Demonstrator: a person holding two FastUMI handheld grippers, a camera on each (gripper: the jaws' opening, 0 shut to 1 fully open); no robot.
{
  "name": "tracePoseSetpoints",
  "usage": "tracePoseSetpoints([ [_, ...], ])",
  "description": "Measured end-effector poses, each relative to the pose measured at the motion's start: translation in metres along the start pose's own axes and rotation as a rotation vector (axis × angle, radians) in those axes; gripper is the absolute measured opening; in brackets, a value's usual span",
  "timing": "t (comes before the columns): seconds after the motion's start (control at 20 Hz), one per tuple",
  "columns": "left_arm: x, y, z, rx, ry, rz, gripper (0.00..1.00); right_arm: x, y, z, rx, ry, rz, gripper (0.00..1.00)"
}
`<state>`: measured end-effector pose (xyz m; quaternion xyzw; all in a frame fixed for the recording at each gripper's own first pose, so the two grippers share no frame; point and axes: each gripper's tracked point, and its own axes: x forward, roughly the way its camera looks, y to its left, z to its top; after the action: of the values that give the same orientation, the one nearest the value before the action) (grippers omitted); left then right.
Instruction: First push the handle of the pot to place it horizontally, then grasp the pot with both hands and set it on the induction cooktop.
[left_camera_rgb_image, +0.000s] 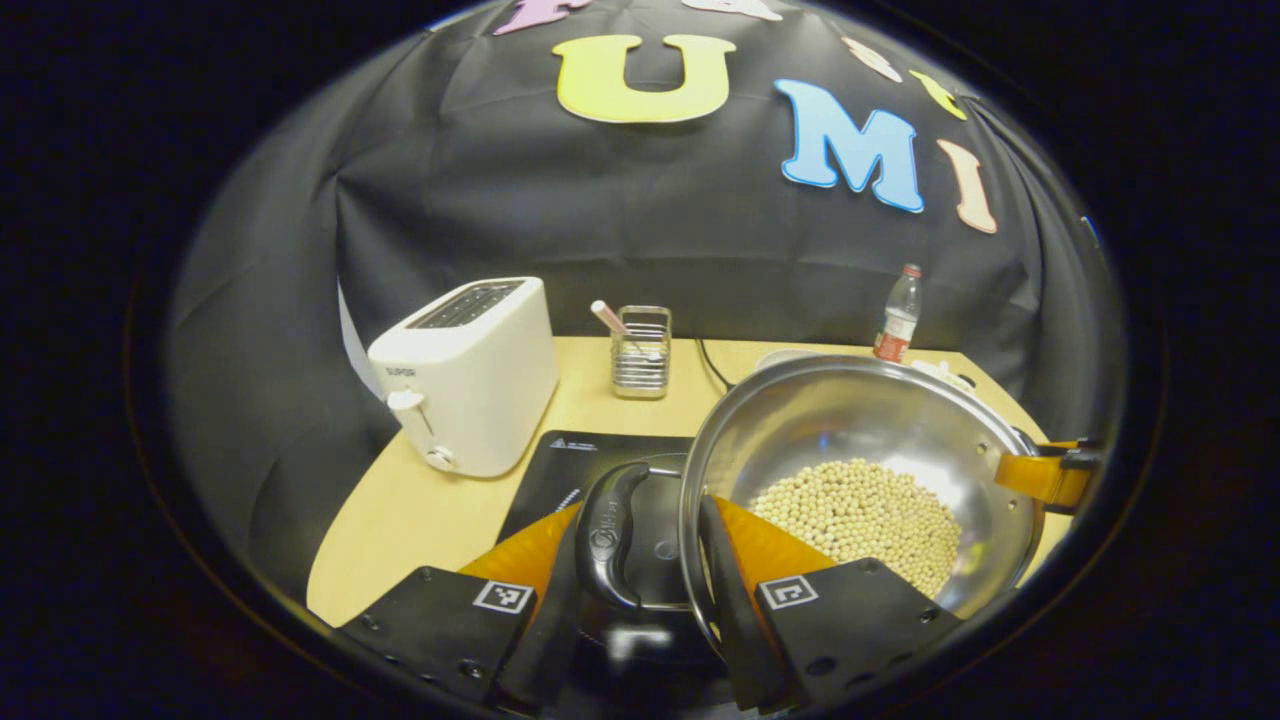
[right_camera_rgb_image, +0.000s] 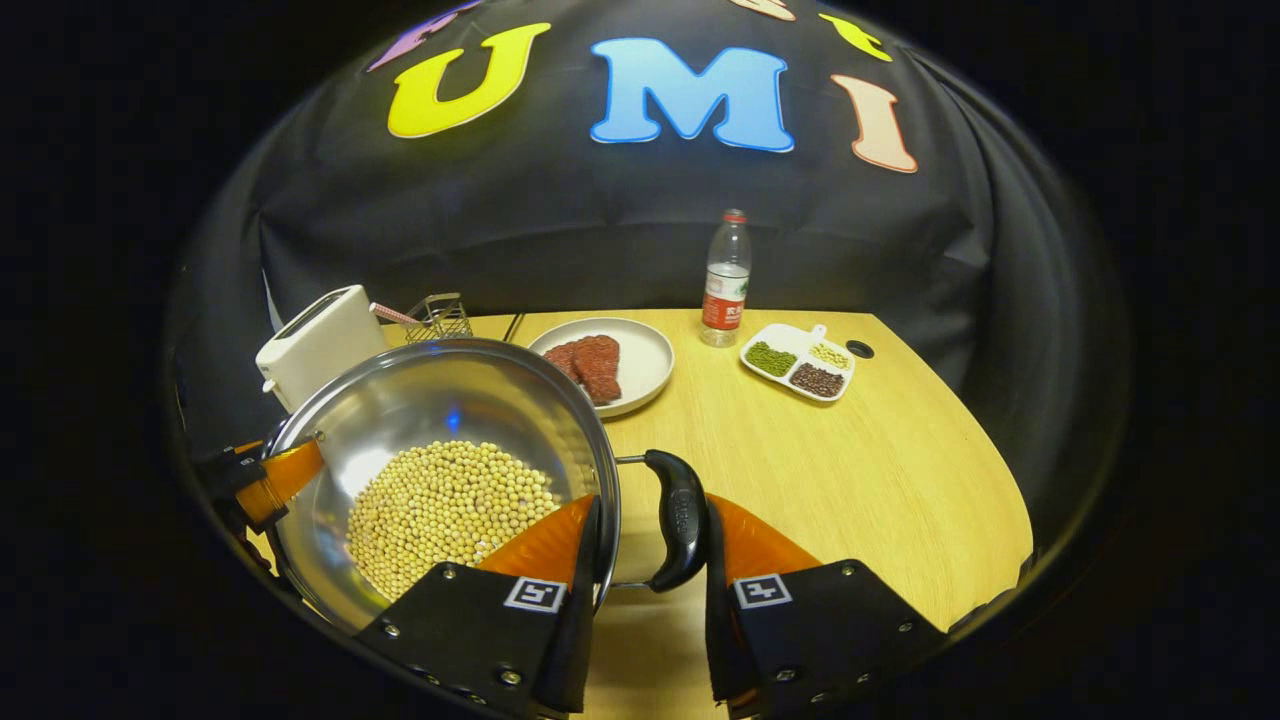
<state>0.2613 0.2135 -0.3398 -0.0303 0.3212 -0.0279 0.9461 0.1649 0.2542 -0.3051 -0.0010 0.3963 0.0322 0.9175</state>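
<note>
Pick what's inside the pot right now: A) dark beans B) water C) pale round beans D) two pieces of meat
C: the pot holds a heap of pale round beans, seen again in the left gripper view; the meat sits on the white plate beyond it.

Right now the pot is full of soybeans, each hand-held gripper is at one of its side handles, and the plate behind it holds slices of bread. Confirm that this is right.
Not quite. In the right gripper view the plate holds dark red pieces that look like meat, not bread. The rest stands: the pot holds soybeans, the right hand-held gripper is at one handle, and the left hand-held gripper at the other.
</note>
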Motion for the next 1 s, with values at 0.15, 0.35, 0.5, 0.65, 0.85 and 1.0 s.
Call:
tracePoseSetpoints([
  [0.15,0.002,0.022,0.001,0.000,-0.003,0.012,0.68,0.003,0.020,0.003,-0.005,-0.001,0.006,0.46],
  [0.35,0.007,0.050,0.000,0.007,0.001,0.027,0.72,0.006,0.046,0.002,-0.012,0.007,0.016,0.46],
  [0.5,0.011,0.064,0.000,0.011,0.004,0.041,0.68,0.010,0.061,-0.001,-0.015,0.018,0.019,0.46],
  [0.65,0.013,0.077,-0.001,0.000,0.000,0.049,0.63,0.012,0.072,0.000,-0.008,0.020,0.029,0.47],
  [0.85,0.018,0.089,-0.006,-0.009,0.011,0.054,0.68,0.014,0.083,-0.004,-0.005,0.027,0.034,0.46],
  [1.0,0.021,0.092,-0.011,-0.014,0.020,0.058,0.72,0.019,0.086,-0.008,0.000,0.036,0.040,0.46],
])
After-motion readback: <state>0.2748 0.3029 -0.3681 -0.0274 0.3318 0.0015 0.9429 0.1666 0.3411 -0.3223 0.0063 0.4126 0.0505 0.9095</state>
